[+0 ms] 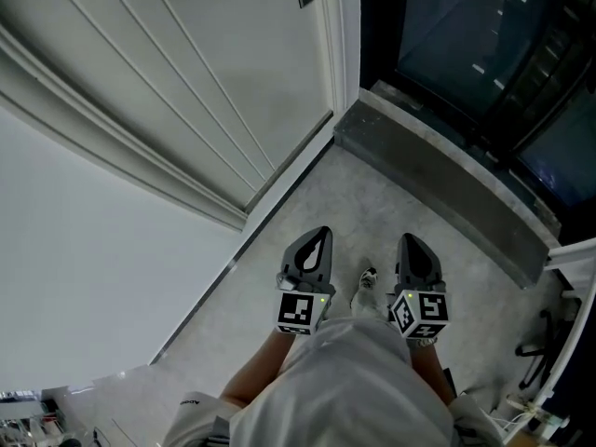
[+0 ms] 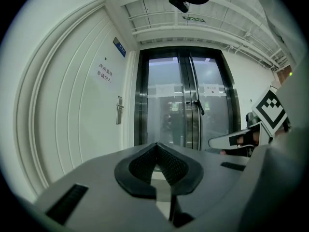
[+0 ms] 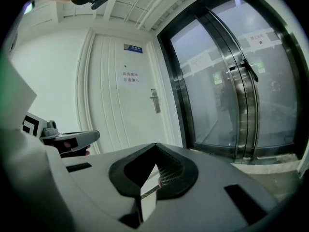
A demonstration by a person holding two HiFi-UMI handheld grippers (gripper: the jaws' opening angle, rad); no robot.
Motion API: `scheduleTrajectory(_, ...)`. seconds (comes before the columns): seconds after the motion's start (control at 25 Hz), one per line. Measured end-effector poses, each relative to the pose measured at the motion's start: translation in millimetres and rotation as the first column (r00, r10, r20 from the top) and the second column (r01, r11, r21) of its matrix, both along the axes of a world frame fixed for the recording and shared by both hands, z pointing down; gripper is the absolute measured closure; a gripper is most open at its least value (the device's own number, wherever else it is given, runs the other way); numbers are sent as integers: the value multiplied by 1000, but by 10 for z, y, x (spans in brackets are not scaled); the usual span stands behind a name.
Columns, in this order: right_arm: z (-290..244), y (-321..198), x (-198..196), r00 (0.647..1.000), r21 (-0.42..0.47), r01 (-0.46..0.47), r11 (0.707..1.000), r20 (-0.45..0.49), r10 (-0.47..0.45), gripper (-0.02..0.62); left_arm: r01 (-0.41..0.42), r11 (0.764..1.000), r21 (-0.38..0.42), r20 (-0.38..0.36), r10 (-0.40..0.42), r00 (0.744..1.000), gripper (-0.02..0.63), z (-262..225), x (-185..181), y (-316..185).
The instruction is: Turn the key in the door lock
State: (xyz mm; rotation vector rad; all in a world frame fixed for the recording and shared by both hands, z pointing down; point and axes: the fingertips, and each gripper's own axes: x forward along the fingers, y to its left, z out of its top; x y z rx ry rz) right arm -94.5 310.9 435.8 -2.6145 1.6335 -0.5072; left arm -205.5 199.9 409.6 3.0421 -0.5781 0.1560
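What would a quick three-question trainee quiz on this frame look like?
1. True or false: the right gripper is clamped on the lever handle of the white door.
2. In the right gripper view, on which side of the glass double doors is the white door? A) left B) right C) behind them
3. Fill in: the jaws of the left gripper are ____ (open/shut), with nothing between them.

Key:
1. False. It is well short of the door, with its jaws together and empty.
2. A
3. shut
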Motion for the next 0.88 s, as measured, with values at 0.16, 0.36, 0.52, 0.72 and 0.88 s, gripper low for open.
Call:
scheduleTrajectory(0.16, 20, -203, 404, 999, -4, 34, 999, 16, -34, 606, 31, 1000, 3, 12, -31, 999, 598, 5, 378, -156)
scheduleTrajectory(0.36, 20, -371, 773, 995, 0, 101, 995, 8, -101, 606, 79, 997, 6, 11, -79, 997, 597, 10, 772, -253)
scheduleTrajectory(0.52, -42, -446, 1074, 991, 5, 137, 990, -5, -137, 606, 122, 992, 18, 4, -122, 992, 597, -24, 1028, -343)
scheduleTrajectory(0.72, -65, -487, 1474, 991, 5, 131, 991, -13, -130, 606, 156, 987, 21, 0, -156, 988, 597, -42, 1281, -425)
scheduleTrajectory(0.88, -109, -646, 1628, 991, 21, 133, 991, -24, -132, 606, 150, 988, 30, -1, -150, 989, 598, -70, 1456, -572)
